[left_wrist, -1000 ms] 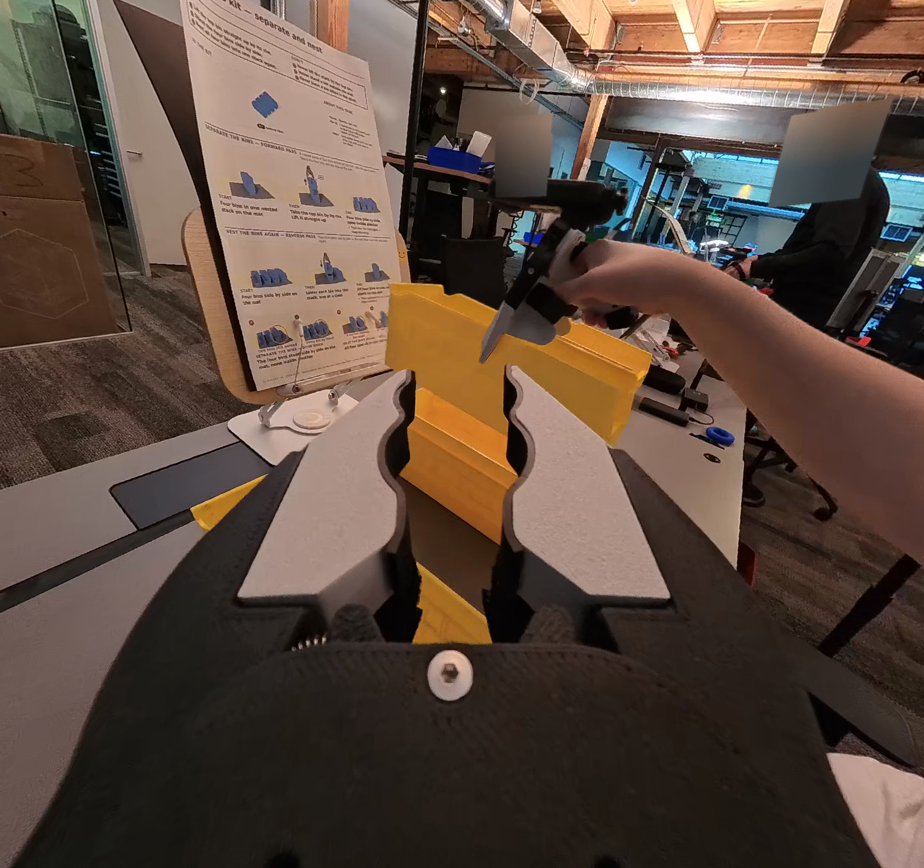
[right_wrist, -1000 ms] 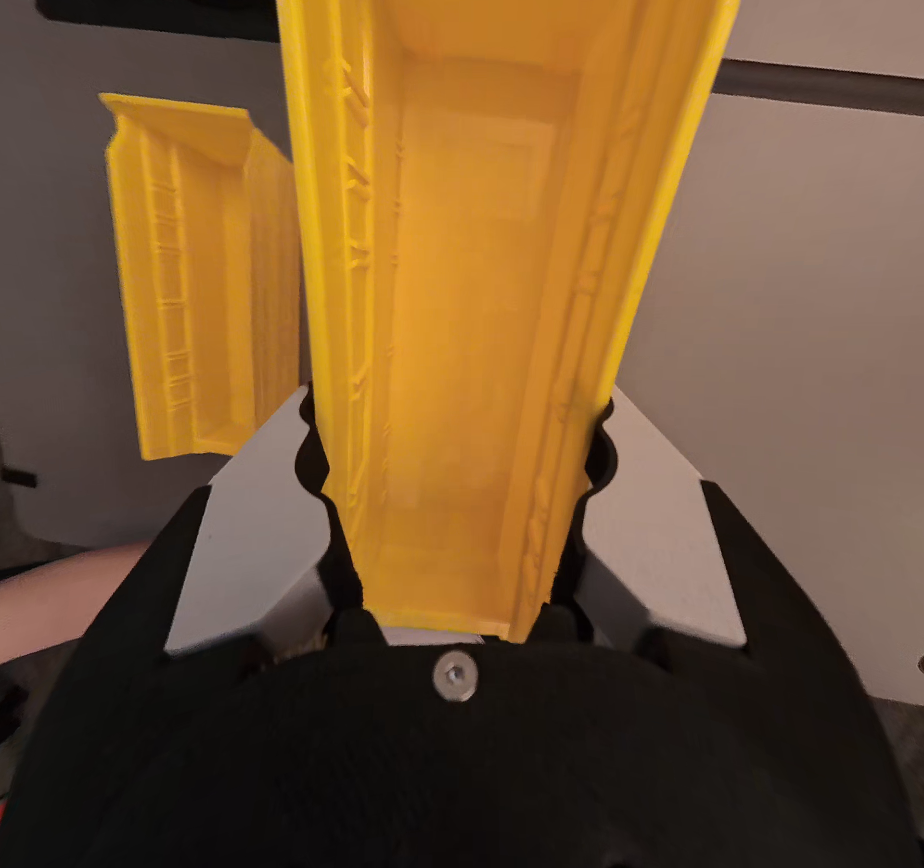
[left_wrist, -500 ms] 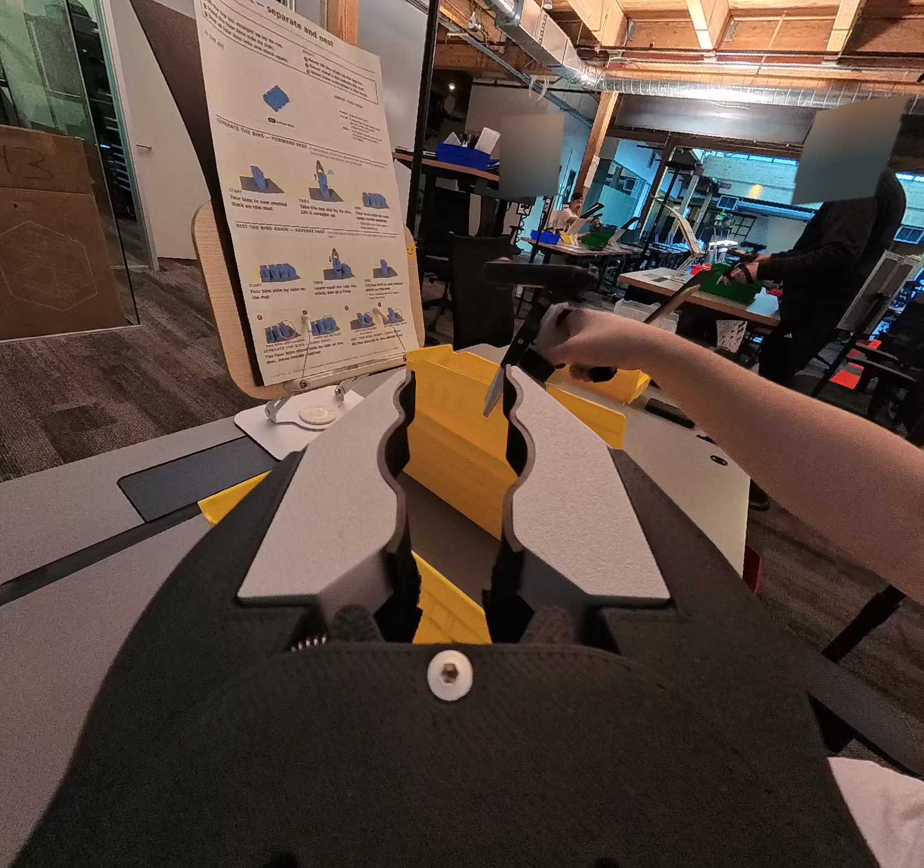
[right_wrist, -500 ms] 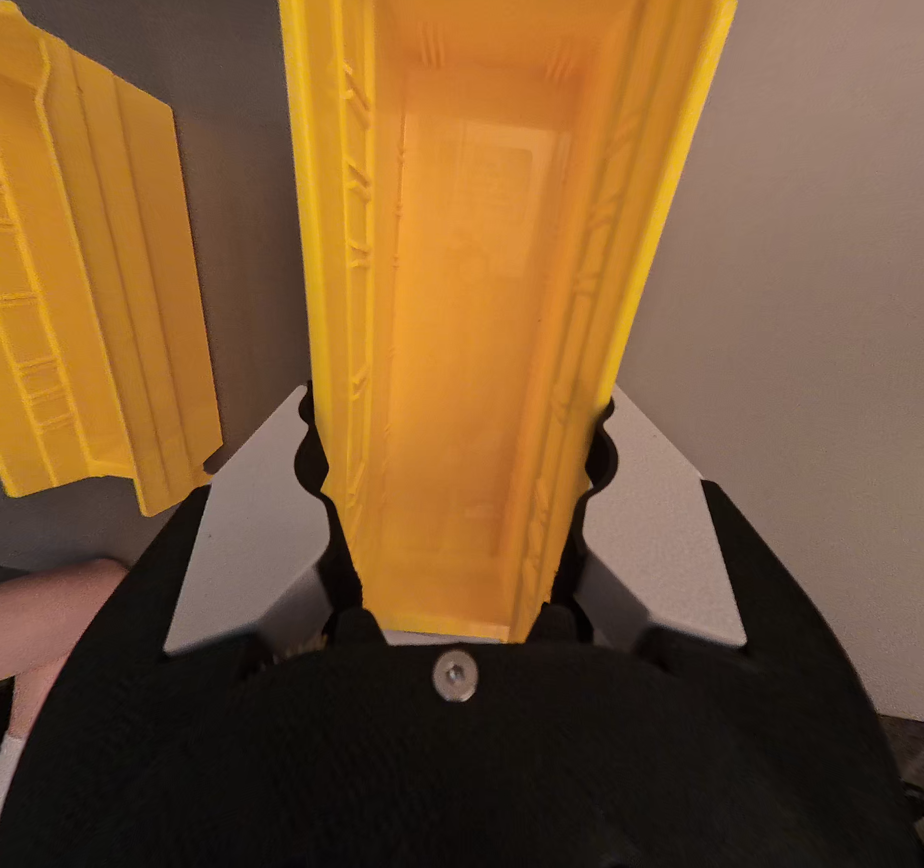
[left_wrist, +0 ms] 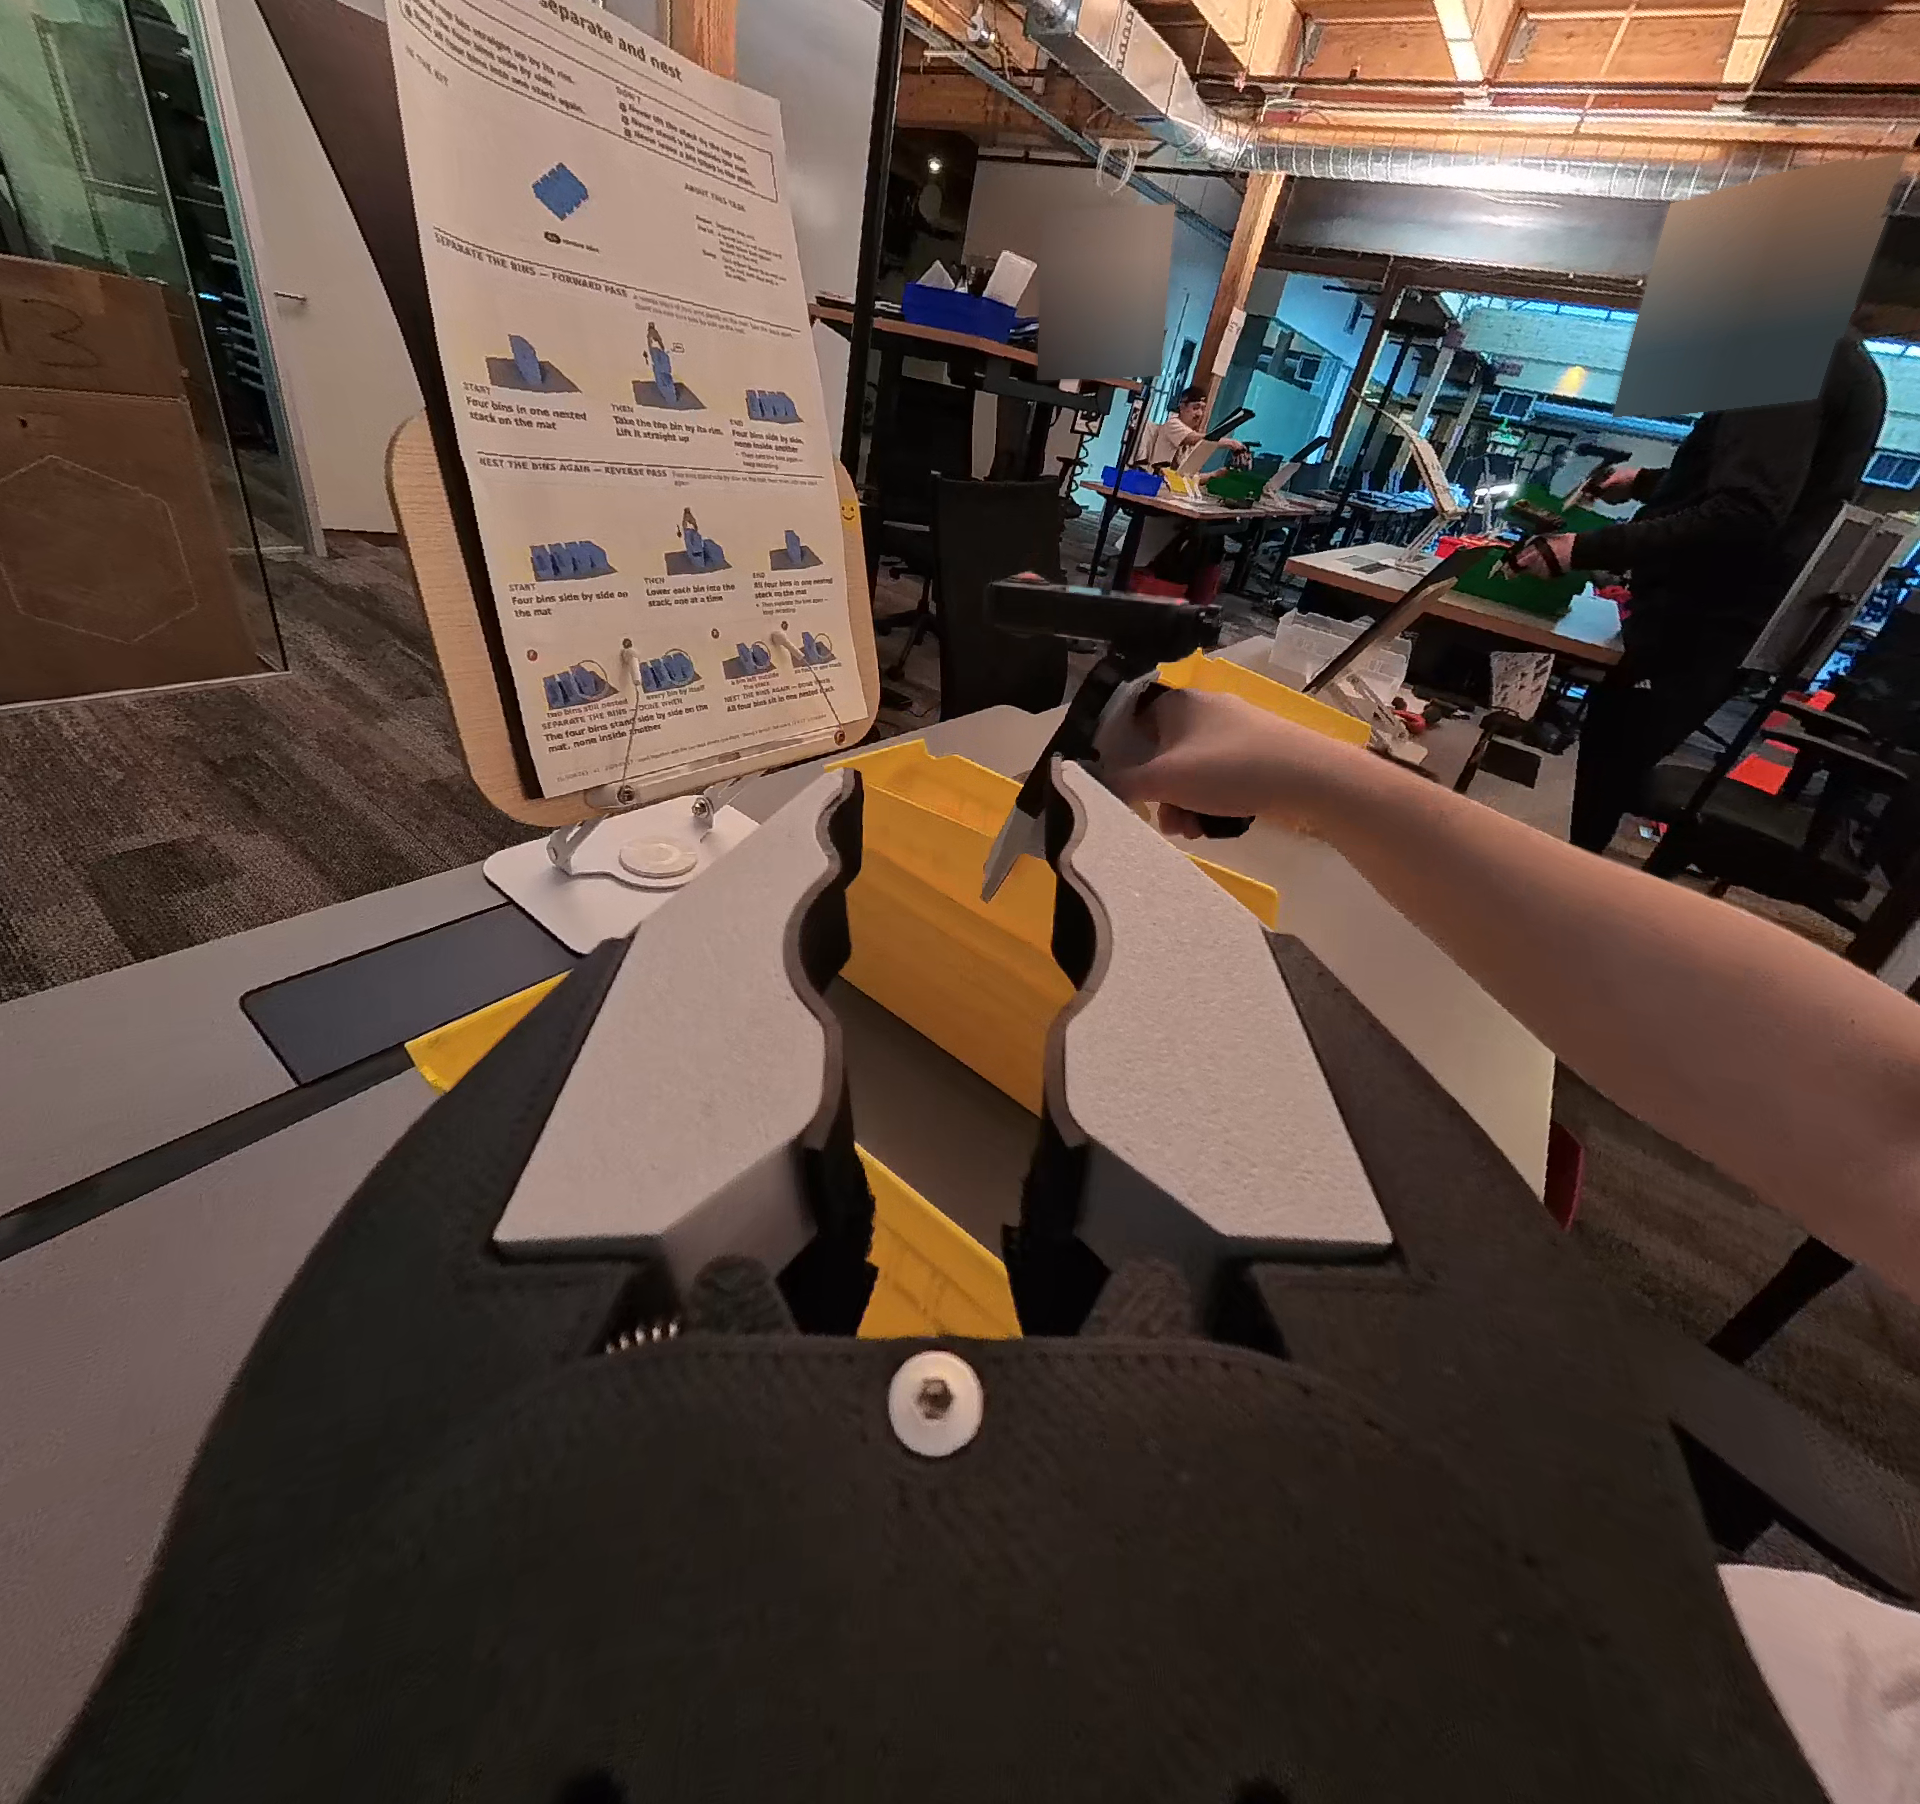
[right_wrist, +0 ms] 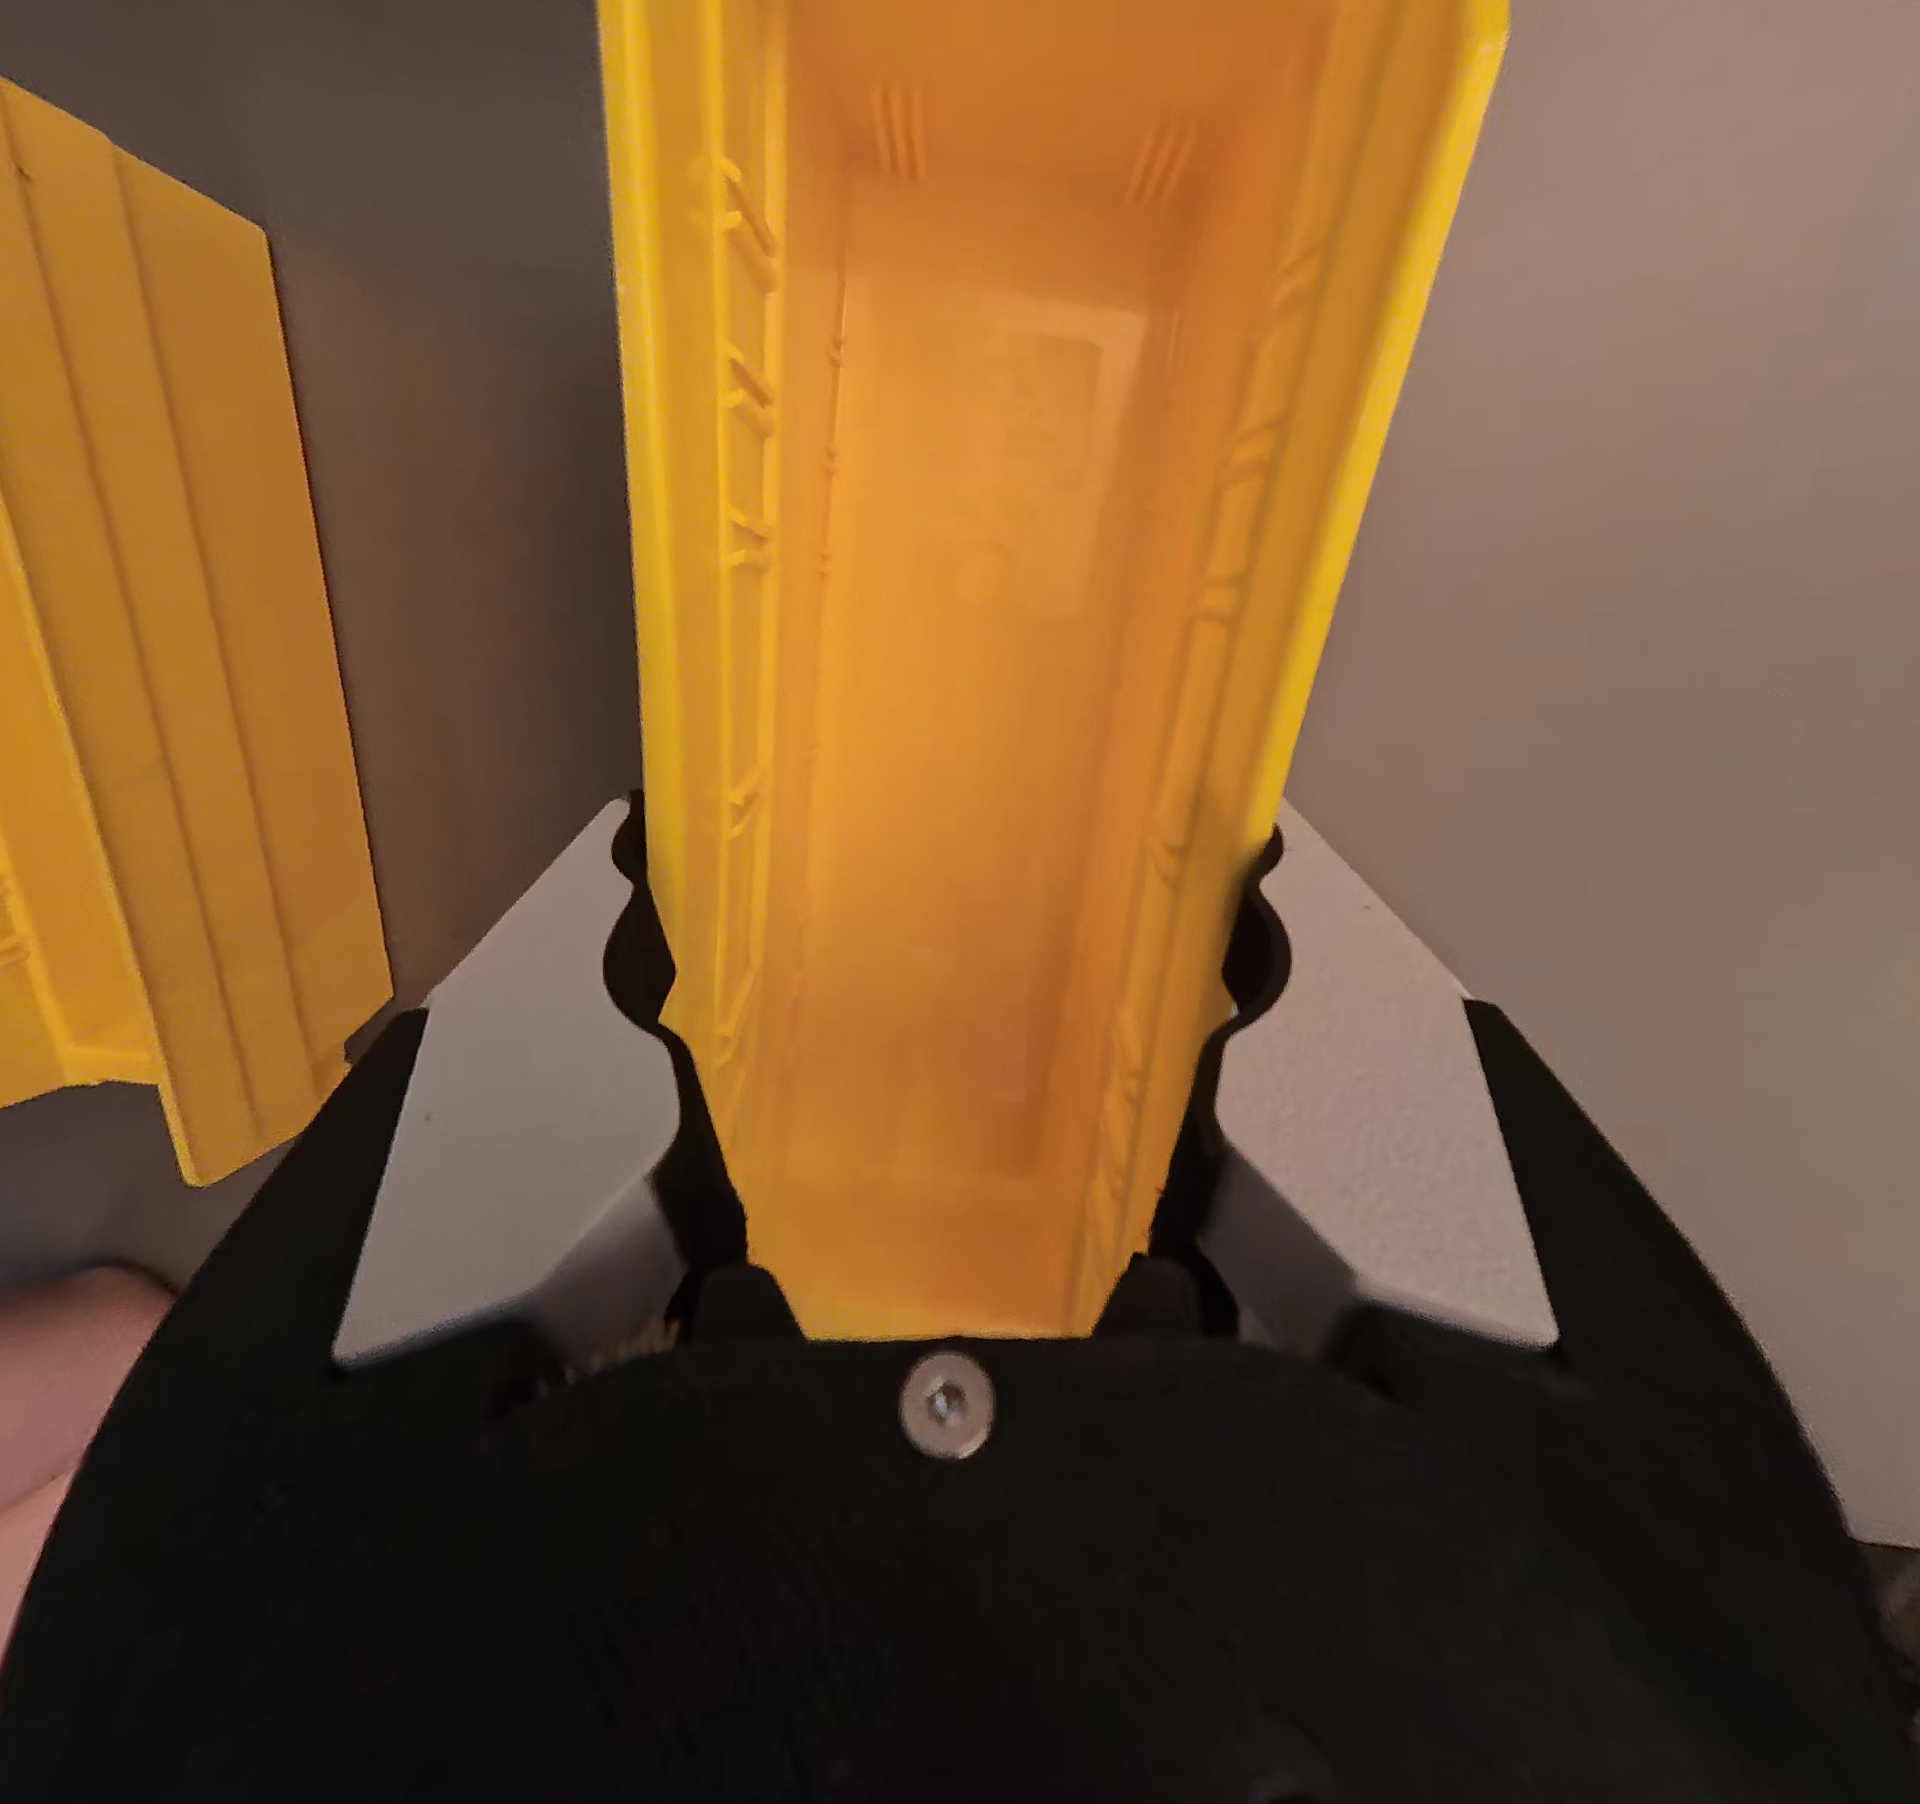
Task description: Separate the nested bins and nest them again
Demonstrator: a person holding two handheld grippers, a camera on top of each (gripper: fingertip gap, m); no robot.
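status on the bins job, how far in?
Done: at least one loose bin lies apart on the table, so the stack is split. In hand: the right gripper jaws clamp the held bin across its width, empty inside. Left: setting it down, then nesting; which pass this is, I can't tell.

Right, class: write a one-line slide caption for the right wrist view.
Right gripper clamps a yellow bin over a grey table; a second bin sits left.
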